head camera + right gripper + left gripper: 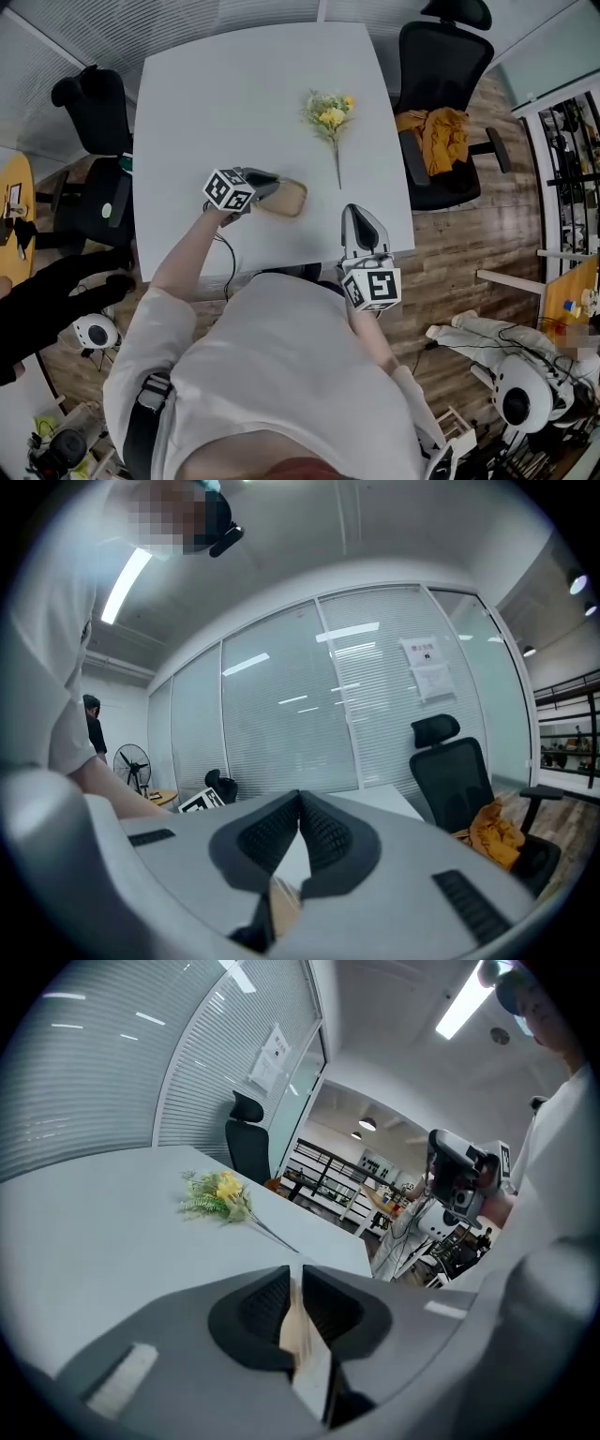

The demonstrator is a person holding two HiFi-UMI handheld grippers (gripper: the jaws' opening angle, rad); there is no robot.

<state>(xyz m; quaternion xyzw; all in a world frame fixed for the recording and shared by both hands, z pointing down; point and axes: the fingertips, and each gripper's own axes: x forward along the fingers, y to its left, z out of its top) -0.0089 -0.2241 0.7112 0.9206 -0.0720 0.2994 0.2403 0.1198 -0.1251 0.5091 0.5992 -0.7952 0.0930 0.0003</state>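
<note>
Left gripper point(270, 190) clamped on a wooden tray point(289, 198); right gripper point(356, 214) pressed closed on nothing.
The tray lies on the table point(216, 103) near the flower sprig point(328, 114), its rim pinched between the left jaws. The flower lies untouched, and the right gripper hovers well apart from it, at the table's near edge.

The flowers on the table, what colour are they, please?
Yellow flowers, green leaves; head view shows best.
</note>
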